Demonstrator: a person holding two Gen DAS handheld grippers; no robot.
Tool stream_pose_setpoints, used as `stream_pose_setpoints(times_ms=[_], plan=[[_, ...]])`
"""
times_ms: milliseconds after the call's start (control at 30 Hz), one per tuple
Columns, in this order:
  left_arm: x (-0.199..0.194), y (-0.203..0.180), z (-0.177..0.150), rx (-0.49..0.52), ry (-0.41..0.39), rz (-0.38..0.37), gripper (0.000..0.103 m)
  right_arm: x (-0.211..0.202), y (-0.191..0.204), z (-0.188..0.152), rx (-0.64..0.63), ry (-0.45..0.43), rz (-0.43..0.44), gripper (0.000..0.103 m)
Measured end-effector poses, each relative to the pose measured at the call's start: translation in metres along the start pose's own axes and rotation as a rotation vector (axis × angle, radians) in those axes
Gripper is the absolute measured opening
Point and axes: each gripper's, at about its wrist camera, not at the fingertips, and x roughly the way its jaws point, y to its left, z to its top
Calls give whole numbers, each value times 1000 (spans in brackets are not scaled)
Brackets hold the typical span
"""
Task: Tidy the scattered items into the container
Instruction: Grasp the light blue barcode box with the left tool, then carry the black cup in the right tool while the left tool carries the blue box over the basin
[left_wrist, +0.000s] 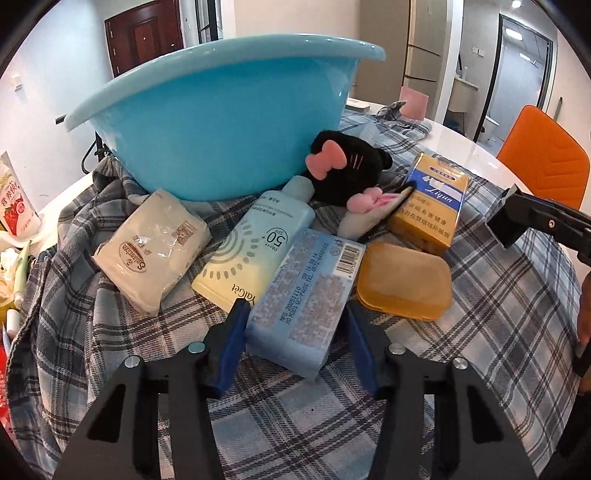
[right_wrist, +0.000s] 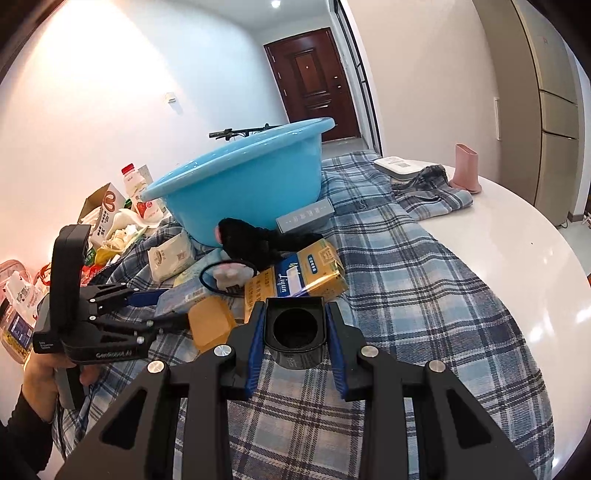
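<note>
A light blue basin (left_wrist: 221, 118) stands on a plaid cloth; it also shows in the right wrist view (right_wrist: 243, 181). In front of it lie a tissue pack (left_wrist: 151, 251), a sunscreen bottle (left_wrist: 255, 247), a black plush toy (left_wrist: 343, 170), a yellow carton (left_wrist: 432, 203) and an orange case (left_wrist: 404, 280). My left gripper (left_wrist: 295, 325) is shut on a light blue box (left_wrist: 303, 295). My right gripper (right_wrist: 295, 334) is shut on a small black square container (right_wrist: 295, 332) with a round opening.
The plaid cloth (right_wrist: 424, 295) covers a round white table (right_wrist: 517, 229). Snack packs and a bottle (right_wrist: 133, 184) crowd the left edge. A grey box (right_wrist: 304, 218), a white device (right_wrist: 402, 166) and a pink holder (right_wrist: 467, 170) sit farther back. An orange chair (left_wrist: 546, 155) stands at right.
</note>
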Motion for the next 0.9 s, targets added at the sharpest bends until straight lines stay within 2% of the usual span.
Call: stream_pose_setpoints(times_ms=[133, 367, 667, 900], plan=[[-6, 0, -2, -4, -4, -5, 43, -1, 5, 1, -9, -2, 0, 33], [-20, -7, -3, 7, -39, 2, 41, -7, 12, 4, -30, -7, -9, 33], [-46, -4, -2, -40, -114, 2, 38, -13, 27, 9, -61, -12, -16, 33], [-81, 4, 3, -91, -210, 3, 38, -15, 44, 17, -96, -20, -10, 33]])
